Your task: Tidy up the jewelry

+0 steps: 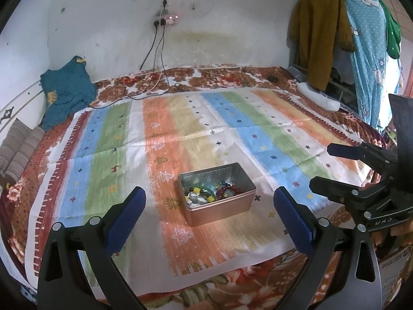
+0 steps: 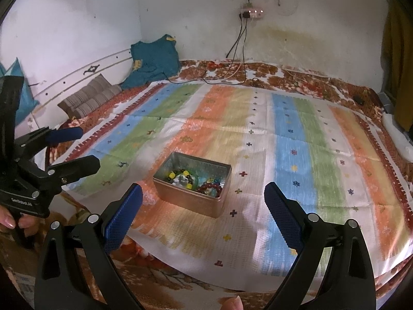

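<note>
Left wrist: jewelry tin (image 1: 219, 193) lies beyond open left tongs (image 1: 209, 196)

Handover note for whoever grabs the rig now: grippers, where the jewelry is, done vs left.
Left gripper: open, empty, hovering short of the tin.
Right gripper: open, empty, also short of the tin.
Metal tin: lidless, on the striped cloth on the bed.
Jewelry: all piled in the tin, including a dark red bead bracelet and yellow beads, tangled together.
Done: nothing visible outside the tin.
Left: likely pick pieces out and sort them.
</note>
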